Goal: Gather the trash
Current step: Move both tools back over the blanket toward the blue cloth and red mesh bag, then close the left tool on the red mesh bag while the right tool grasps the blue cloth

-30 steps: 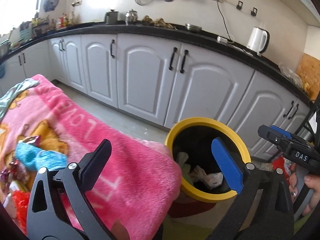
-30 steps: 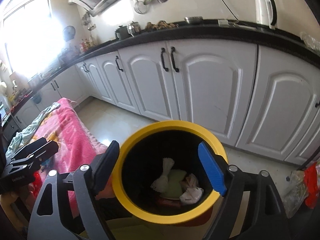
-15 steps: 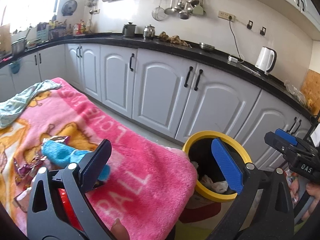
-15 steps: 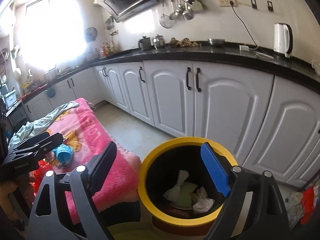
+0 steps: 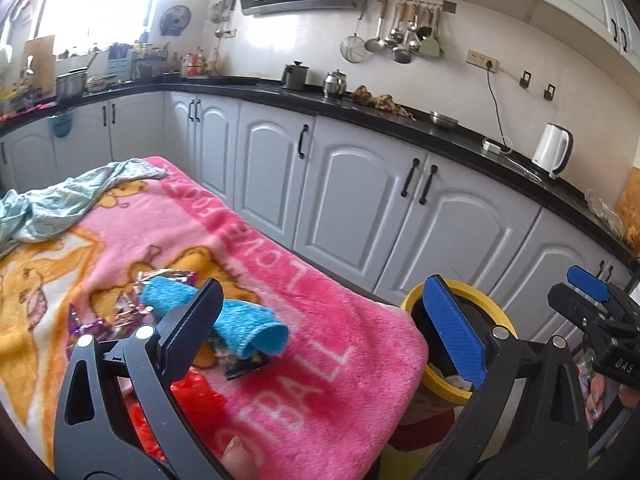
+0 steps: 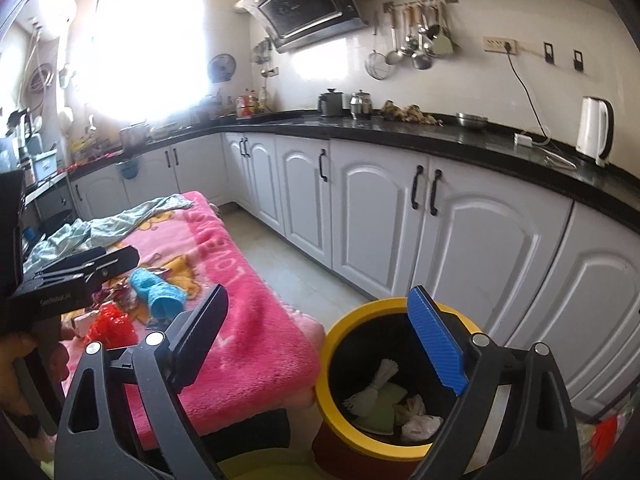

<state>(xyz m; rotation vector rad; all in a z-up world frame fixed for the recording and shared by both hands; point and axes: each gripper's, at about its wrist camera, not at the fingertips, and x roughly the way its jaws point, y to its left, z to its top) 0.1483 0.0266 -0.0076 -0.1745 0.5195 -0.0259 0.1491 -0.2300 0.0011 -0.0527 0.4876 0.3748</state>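
1. White cabinets with arched doors and black handles run along two walls and meet at a corner.
2. A black countertop tops them, carrying a white kettle, two metal pots and a steel bowl.
3. The wall is pale; utensils hang from a rail on it, near a socket with a black cord.
4. A dark range hood is mounted on the wall.
5. A window in the corner glares with daylight.
6. The floor is light tile.
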